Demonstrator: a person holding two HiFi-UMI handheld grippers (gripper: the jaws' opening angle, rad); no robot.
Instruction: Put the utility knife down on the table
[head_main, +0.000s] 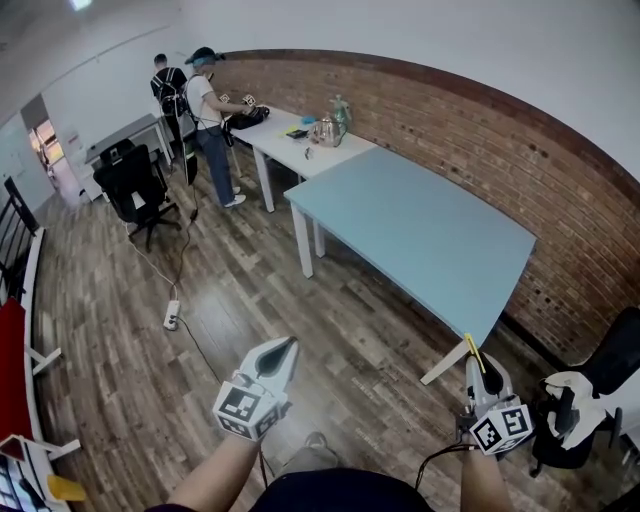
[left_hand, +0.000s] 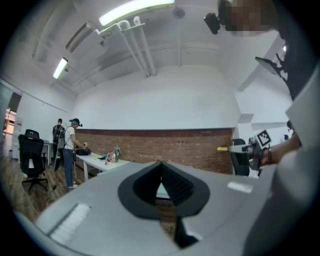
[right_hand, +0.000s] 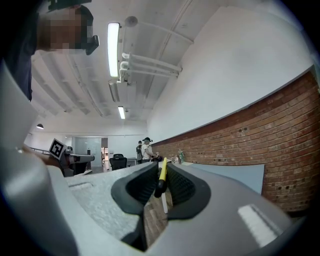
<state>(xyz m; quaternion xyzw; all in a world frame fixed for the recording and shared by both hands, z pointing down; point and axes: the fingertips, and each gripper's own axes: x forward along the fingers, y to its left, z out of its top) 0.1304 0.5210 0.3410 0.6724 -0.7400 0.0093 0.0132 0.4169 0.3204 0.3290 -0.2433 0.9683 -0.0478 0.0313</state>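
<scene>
Floor (head_main: 250, 300) lies open before the table (head_main: 420, 230) edge; right gripper (head_main: 479, 367) jaws clamp the utility knife (head_main: 472, 349), left gripper (head_main: 288, 348) jaws closed.

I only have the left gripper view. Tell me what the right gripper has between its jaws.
Observer: In the right gripper view, the right gripper is shut on a yellow-and-black utility knife, which points forward.
Operator: Give me the table's position relative to it.
Observer: In the head view, the light blue table lies just ahead. The knife's tip lines up with its nearest corner, and I cannot tell whether it is over the top.
Operator: Check the top for clutter.
Observer: The blue top shows nothing on it. Objects sit only on the white table beyond.
</scene>
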